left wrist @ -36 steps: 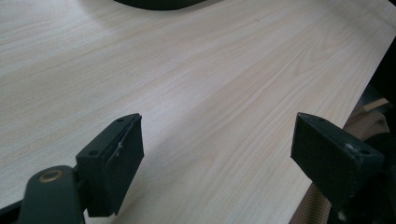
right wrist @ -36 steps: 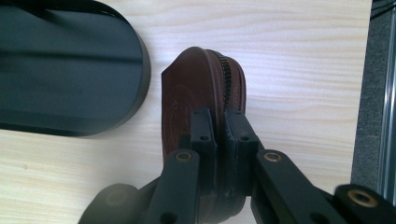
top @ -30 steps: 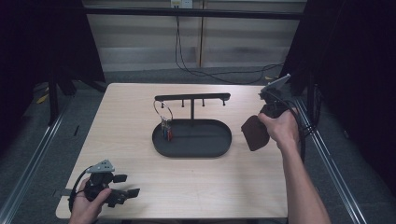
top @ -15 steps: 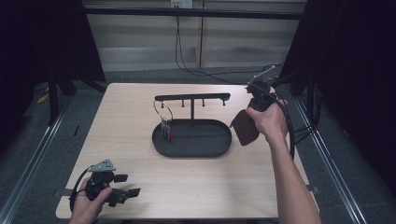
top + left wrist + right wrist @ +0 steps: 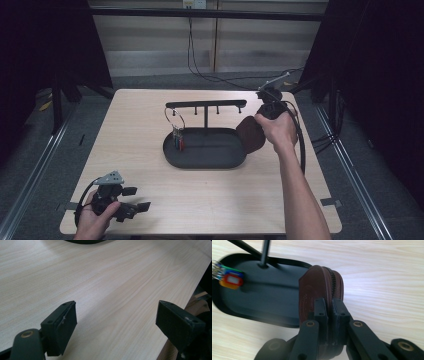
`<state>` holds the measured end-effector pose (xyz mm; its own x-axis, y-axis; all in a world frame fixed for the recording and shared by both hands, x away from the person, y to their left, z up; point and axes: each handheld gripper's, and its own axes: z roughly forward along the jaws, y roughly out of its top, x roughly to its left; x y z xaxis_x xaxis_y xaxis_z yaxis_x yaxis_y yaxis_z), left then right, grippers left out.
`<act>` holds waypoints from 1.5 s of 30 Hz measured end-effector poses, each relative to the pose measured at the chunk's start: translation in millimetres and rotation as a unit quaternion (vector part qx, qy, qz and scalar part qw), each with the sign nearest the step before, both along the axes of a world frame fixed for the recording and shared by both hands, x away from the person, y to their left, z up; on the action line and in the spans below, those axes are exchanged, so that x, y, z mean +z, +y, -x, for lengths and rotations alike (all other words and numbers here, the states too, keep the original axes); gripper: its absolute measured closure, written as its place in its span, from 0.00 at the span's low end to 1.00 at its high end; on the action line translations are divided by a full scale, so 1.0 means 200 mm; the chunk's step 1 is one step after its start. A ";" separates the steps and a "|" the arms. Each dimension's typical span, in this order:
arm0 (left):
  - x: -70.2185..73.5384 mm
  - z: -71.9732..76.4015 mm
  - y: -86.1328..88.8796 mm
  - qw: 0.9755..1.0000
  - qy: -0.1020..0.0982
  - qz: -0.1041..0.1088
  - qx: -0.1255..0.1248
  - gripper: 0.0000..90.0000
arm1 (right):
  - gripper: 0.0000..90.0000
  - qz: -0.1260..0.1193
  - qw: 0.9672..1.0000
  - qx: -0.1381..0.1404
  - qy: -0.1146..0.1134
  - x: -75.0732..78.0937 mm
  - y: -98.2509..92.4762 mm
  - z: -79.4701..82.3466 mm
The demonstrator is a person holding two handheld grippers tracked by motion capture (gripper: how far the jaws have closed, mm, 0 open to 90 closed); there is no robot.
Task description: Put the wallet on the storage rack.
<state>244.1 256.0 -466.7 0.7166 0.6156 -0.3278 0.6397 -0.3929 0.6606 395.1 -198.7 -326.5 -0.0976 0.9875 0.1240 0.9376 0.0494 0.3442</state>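
Observation:
A round brown zippered pouch point(image 5: 319, 287) hangs edge-on in my right gripper point(image 5: 329, 307), whose jaws are shut on it. In the high view the pouch point(image 5: 250, 134) hovers at the right end of the black oval tray point(image 5: 205, 160), held by my right gripper point(image 5: 260, 120). A black rack point(image 5: 206, 104) with pegs rises from the tray, and a ring with coloured tags point(image 5: 177, 135) hangs from its left side; the tags point(image 5: 229, 278) appear blurred at the left of the right gripper view. My left gripper point(image 5: 135, 200) rests at the table's near left corner, jaws open over bare wood point(image 5: 117, 315).
The light wooden table point(image 5: 150, 115) has free surface to the left of and in front of the tray. Cables trail off the table's far right. Dark floor and metal rails surround the table.
My right gripper has carried the pouch leftward, from off the tray's right side to its right end. The left gripper has stayed put.

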 end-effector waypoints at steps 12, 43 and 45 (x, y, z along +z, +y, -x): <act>0.00 0.00 0.01 1.000 -0.002 0.001 0.000 0.19 | 0.94 -0.055 0.998 -0.006 -0.022 -0.07 0.05 -0.03; -0.01 0.00 0.00 1.000 0.004 -0.002 -0.003 0.19 | 0.94 -0.149 0.988 -0.036 -0.014 -0.50 0.07 -0.05; -0.01 0.00 0.01 1.000 0.002 -0.001 0.000 0.19 | 0.93 -0.150 0.988 -0.035 -0.020 -0.52 0.08 -0.05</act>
